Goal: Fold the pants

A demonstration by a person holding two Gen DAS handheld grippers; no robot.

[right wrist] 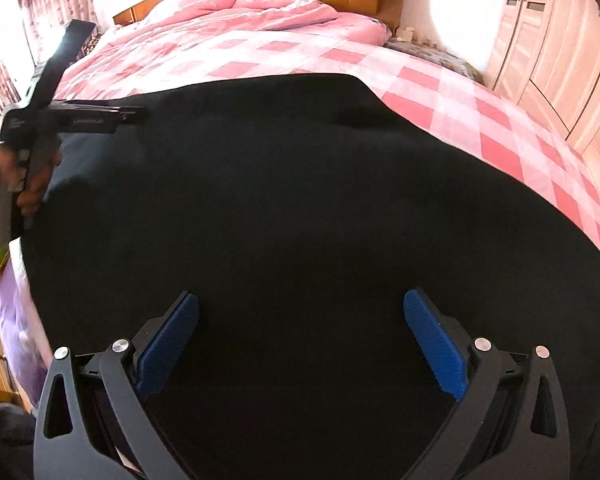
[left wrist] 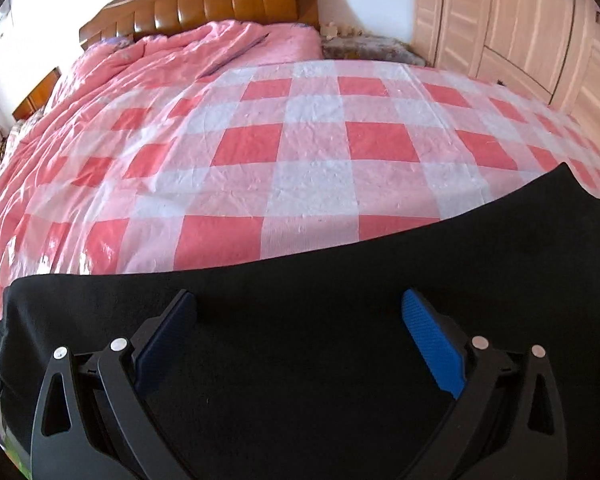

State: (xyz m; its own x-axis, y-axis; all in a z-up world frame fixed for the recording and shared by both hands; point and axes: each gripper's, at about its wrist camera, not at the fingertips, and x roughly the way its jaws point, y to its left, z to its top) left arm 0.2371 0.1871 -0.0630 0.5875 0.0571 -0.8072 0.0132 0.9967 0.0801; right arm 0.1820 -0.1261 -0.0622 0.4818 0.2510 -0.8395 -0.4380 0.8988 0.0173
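Black pants point(left wrist: 340, 272) lie flat on a bed with a red, pink and white checked cover point(left wrist: 312, 148). In the left wrist view they fill the lower part of the frame. My left gripper point(left wrist: 299, 304) is open and empty, its blue pads point(left wrist: 432, 344) spread wide just above the pants near their far edge. In the right wrist view the pants point(right wrist: 280, 184) fill the middle. My right gripper point(right wrist: 301, 306) is open and empty over the cloth. The left gripper also shows in the right wrist view point(right wrist: 132, 114), held by a hand at the pants' left end.
A pink quilt point(left wrist: 172, 52) is bunched at the head of the bed under a brown padded headboard point(left wrist: 220, 4). Pale wooden wardrobe doors point(left wrist: 512, 20) stand on the right. A bedside table point(left wrist: 36, 96) is at the far left.
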